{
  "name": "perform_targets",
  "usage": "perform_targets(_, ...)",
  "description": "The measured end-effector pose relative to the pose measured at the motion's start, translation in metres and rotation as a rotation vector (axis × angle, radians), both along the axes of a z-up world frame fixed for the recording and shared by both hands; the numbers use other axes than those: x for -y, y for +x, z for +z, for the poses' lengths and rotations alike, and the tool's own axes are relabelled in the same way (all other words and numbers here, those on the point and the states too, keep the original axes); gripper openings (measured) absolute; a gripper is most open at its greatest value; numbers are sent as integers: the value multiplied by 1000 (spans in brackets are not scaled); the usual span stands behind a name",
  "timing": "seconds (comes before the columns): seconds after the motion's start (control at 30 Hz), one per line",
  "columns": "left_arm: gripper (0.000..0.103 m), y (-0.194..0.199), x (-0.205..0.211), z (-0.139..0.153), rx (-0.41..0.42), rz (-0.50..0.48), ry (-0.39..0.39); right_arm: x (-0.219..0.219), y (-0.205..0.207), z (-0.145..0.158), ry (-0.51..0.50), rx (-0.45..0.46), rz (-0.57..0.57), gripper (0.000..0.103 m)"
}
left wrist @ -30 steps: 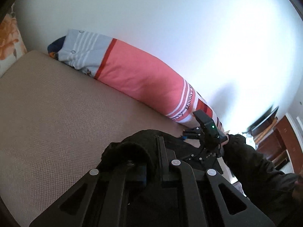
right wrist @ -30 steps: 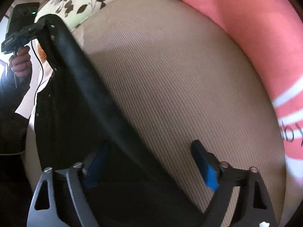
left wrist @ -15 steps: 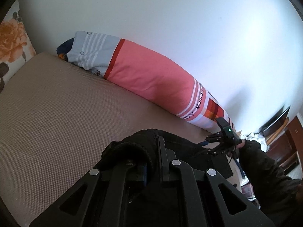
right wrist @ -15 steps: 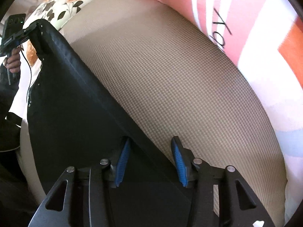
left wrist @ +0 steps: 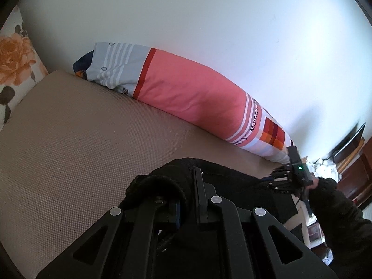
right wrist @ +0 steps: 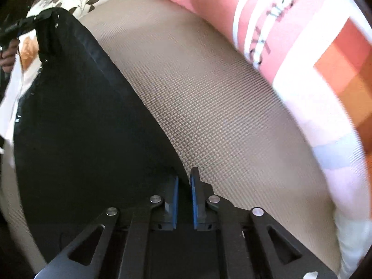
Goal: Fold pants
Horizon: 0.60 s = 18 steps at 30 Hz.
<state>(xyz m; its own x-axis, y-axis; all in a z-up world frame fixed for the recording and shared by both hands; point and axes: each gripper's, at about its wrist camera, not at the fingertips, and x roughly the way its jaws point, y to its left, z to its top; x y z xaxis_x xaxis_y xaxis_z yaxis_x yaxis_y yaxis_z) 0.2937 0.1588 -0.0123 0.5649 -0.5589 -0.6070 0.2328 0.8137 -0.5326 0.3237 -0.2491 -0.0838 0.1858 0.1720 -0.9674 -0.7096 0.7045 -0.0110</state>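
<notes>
**Black pants stretched between two closed grippers at the near edge of the bed**

The black pants (right wrist: 81,127) lay along the near side of the tan bed (right wrist: 209,107), one end bunched at the left gripper (left wrist: 186,200) and the other at the right gripper (right wrist: 184,186). The left jaws were pressed together on a thick fold of the cloth, which humped over the left finger (left wrist: 197,186). The right jaws, with their blue pads (right wrist: 193,200), had come nearly together on the pants' edge, and the dark cloth ran up between them.

In the right wrist view the long edge of the pants ran in a straight diagonal from the right jaws up to the far corner, where the other gripper held it (a hand (right wrist: 8,55) showed just beside that corner). Beyond that edge the tan bed was bare all the way to the long pink and striped pillow (left wrist: 193,93), which lay against the white wall (left wrist: 209,23). A flowered pillow (left wrist: 14,69) sat at the far end of the bed. In the left wrist view a dark sleeve (left wrist: 337,207) reached in from the right, near the bed's edge, with wooden furniture (left wrist: 358,174) beyond it.
</notes>
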Motion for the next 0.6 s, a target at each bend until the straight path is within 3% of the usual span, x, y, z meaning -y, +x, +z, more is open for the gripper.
perform_targets(0.17,9,-19,-7,7,13,-23,-7,-6,-48,38,-50,206,-88,6)
perform_targets(0.33,9,-60,-18,19,39,-74,-25,-12,-131,76,-40,352,-192,6)
perform_targets(0.5,11,-115,-34,13,11,-131,-34,-5,-206,95,29,355,-233,6)
perform_targets(0.6,13,-148,-43,-3,-58,-166,-12,-9,-252,86,80,289,-258,6)
